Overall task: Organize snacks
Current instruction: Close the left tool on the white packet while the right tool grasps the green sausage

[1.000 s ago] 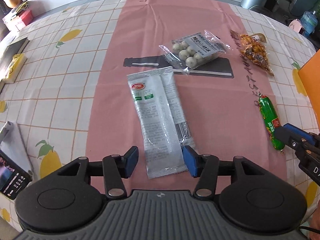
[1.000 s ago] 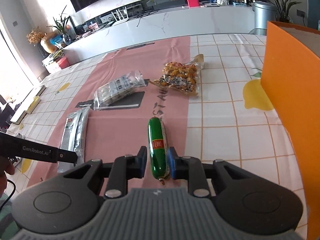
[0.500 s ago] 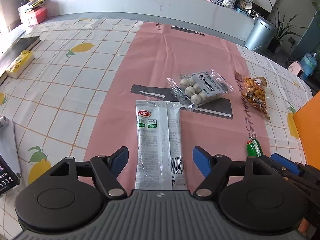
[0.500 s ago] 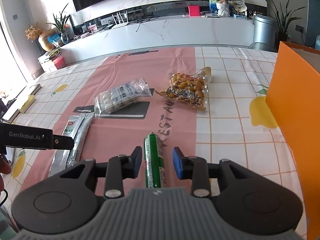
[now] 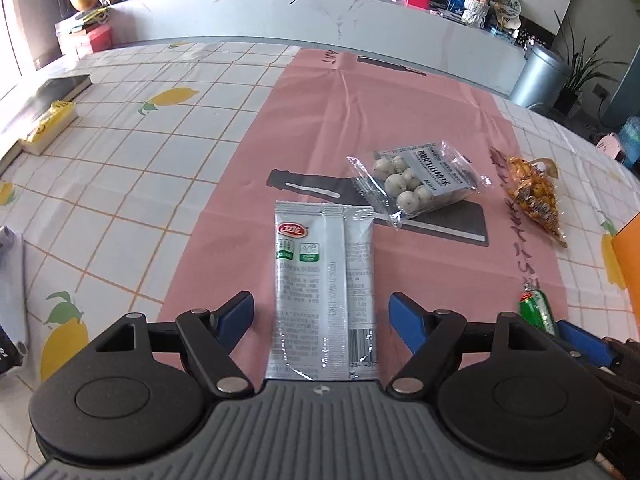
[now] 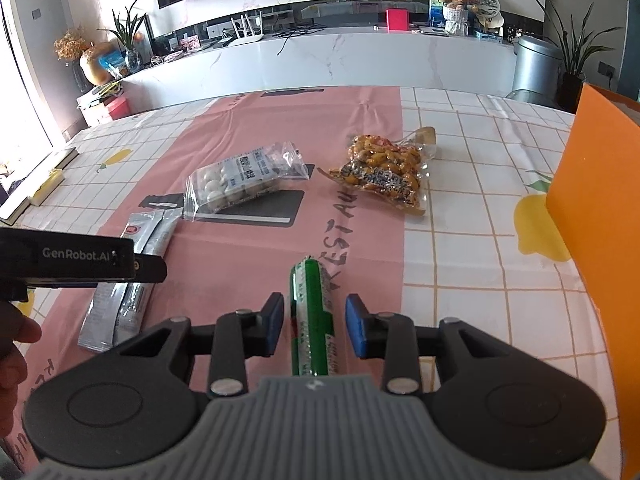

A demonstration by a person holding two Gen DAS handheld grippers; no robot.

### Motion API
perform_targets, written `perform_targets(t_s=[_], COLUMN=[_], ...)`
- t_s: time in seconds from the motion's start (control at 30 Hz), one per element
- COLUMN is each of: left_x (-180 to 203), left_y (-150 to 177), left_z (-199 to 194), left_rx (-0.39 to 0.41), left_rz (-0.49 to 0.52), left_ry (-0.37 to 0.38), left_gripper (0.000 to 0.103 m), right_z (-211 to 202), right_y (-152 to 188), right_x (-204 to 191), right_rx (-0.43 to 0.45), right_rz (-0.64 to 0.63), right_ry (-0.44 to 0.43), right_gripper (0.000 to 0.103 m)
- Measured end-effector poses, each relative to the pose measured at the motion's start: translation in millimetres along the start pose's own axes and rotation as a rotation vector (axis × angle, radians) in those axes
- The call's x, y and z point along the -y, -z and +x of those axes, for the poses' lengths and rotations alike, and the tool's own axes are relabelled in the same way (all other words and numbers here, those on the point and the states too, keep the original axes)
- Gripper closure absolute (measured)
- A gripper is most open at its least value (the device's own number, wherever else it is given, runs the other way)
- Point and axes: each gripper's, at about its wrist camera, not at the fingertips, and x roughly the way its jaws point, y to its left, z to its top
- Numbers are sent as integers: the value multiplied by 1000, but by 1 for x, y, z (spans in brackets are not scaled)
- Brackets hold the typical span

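Right wrist, green sausage lengthwise, pointing away

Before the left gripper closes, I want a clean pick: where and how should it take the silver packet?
Probably across the near half of the silver packet, pads on its two long edges, coming down from above. It lies flat and lengthwise between the left gripper, whose jaws have just been opening, so the narrow width fits. The clear bag of white balls crowds the far end.
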Motion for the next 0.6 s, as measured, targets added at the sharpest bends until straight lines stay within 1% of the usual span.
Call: perform_targets(t_s=[0.2, 0.23, 0.33, 0.37, 0.4, 0.43, 0.47, 0.5, 0.53, 0.57, 0.6], left_x=[7, 9, 9, 10, 10, 11, 12, 13, 13, 13, 13], left_y=[10, 11, 14, 14, 14, 14, 14, 14, 13, 14, 14], left_z=[0, 0, 0, 0, 0, -1, -1, -2, -2, -2, -3], left_rx=[35, 45, 66, 71, 75, 81, 90, 96, 97, 99, 101], left_rz=[71, 87, 85, 86, 86, 92, 98, 102, 104, 105, 105], left_ry=[-37, -46, -38, -30, -26, -24, -18, -14, -12, -11, -9], left_gripper=[12, 11, 11, 16, 17, 24, 35, 42, 44, 45, 46], right_z=[2, 2, 2, 2, 2, 2, 2, 2, 2, 1, 1], right_y=[2, 3, 4, 5, 5, 5, 6, 6, 6, 6, 5], right_x=[3, 3, 1, 1, 1, 1, 1, 1, 2, 2, 3], right_rx=[6, 8, 16, 19, 20, 22, 24, 26, 25, 23, 21], right_rz=[10, 4, -14, -16, -16, -15, -14, -14, -11, -5, -1], right_ry=[-11, -10, -5, -3, -3, -3, -1, 0, -6, -12, -14], right_gripper=[71, 71, 71, 71, 71, 72, 72, 74, 80, 83, 83])
